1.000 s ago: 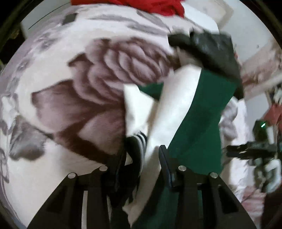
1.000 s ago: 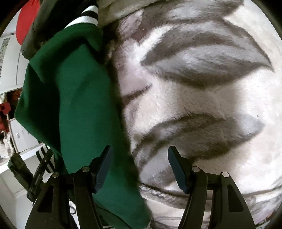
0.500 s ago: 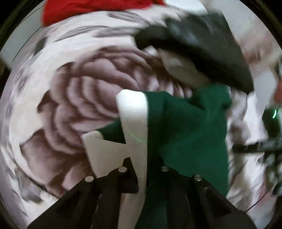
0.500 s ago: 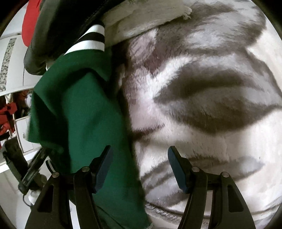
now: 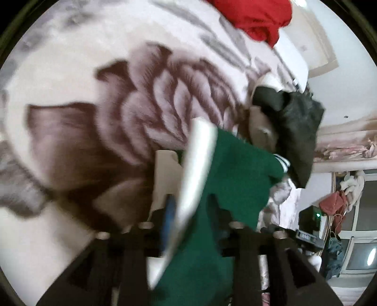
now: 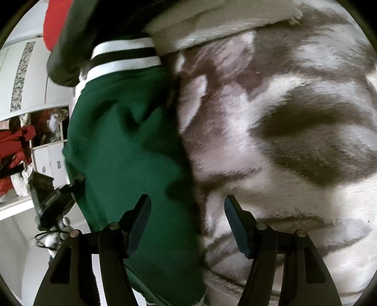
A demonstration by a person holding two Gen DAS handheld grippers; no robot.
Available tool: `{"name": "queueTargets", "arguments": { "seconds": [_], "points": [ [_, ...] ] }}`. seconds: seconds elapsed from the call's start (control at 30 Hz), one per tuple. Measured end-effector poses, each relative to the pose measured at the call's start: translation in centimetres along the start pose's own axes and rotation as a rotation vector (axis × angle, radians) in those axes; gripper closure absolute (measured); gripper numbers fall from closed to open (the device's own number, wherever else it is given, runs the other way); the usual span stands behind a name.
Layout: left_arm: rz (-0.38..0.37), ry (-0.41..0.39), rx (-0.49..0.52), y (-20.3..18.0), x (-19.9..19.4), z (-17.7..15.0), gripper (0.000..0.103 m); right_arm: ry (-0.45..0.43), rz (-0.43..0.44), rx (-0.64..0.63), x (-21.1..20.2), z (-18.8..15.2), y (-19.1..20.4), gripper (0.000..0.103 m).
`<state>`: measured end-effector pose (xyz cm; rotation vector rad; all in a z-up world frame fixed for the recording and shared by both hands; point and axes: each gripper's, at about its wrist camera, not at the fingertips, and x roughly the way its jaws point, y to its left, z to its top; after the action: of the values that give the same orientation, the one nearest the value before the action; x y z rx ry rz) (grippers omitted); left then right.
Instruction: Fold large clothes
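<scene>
A green garment with white panels [image 5: 235, 171] and a striped cuff [image 5: 281, 162] hangs from my left gripper [image 5: 190, 209], which is shut on its white and green cloth, lifted above the flowered blanket [image 5: 94, 122]. In the right wrist view the same green garment [image 6: 127, 141] with its black-and-white striped cuff [image 6: 122, 56] lies along the left of the blanket [image 6: 294, 141]. My right gripper [image 6: 187, 209] is open and empty, its left finger over the green cloth, its right finger over the blanket.
A dark garment [image 5: 299, 127] lies beyond the green one, also seen in the right wrist view [image 6: 77, 47]. A red garment [image 5: 256, 16] lies at the blanket's far edge. Room furniture and hanging clothes [image 5: 337, 204] stand at the right.
My left gripper has closed on the garment and lifted and swung it; the view is blurred. The right gripper has stayed open and drifted slightly along the green cloth's edge.
</scene>
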<state>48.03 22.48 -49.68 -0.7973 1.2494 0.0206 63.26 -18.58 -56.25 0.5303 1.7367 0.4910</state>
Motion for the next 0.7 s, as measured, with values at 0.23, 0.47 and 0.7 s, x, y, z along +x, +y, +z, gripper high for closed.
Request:
{"name": "queueTargets", "arguments": {
  "seconds": [0.23, 0.47, 0.7],
  "points": [
    [0.111, 0.102, 0.100, 2.2, 2.5, -3.3, 0.031, 0.000, 0.032, 0.053, 0.4, -4.4, -0.6, 0.036],
    [0.048, 0.054, 0.250, -0.4, 6.9, -6.0, 0.069, 0.037, -0.074, 0.100, 3.4, -9.8, -1.3, 0.036],
    [-0.485, 0.125, -0.128, 8.0, 7.4, -4.1, 0.078, 0.024, -0.055, 0.198, 5.3, -12.9, 0.3, 0.036]
  ]
}}
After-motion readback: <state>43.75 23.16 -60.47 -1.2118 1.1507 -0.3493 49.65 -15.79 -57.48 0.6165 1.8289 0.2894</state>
